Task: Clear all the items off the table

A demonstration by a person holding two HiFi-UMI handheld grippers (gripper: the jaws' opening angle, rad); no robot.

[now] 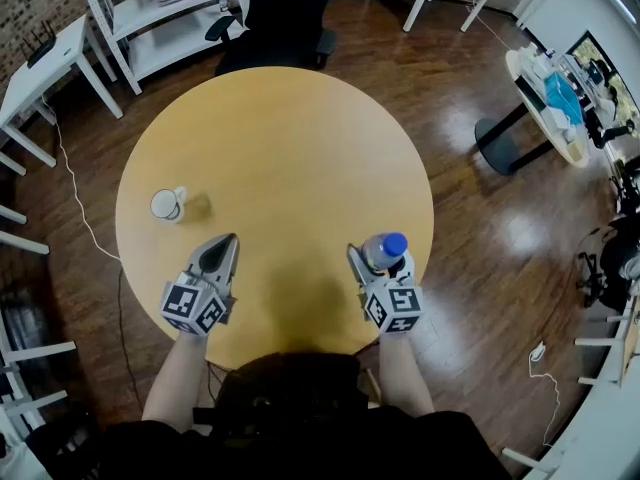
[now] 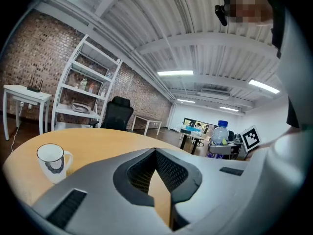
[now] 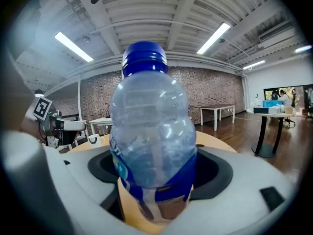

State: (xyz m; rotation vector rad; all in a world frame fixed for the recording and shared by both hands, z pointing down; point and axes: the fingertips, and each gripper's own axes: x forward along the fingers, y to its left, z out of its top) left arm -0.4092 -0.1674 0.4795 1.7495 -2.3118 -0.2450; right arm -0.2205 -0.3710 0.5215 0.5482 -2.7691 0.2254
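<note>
Left tongs (image 1: 226,242) closed tight, nothing between them, held level over the round bench (image 1: 280,128) near its front edge. White mug (image 1: 167,205) stands on the bench beyond them, to the left. Right tongs (image 1: 378,258) clamp a clear bottle (image 1: 386,248), blue-capped and upright, at the bench's near right edge.

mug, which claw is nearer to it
Left. The left claw, shut and empty, has the mug close ahead on its left. The right claw is farther off to the right, closed on the bottle.
</note>
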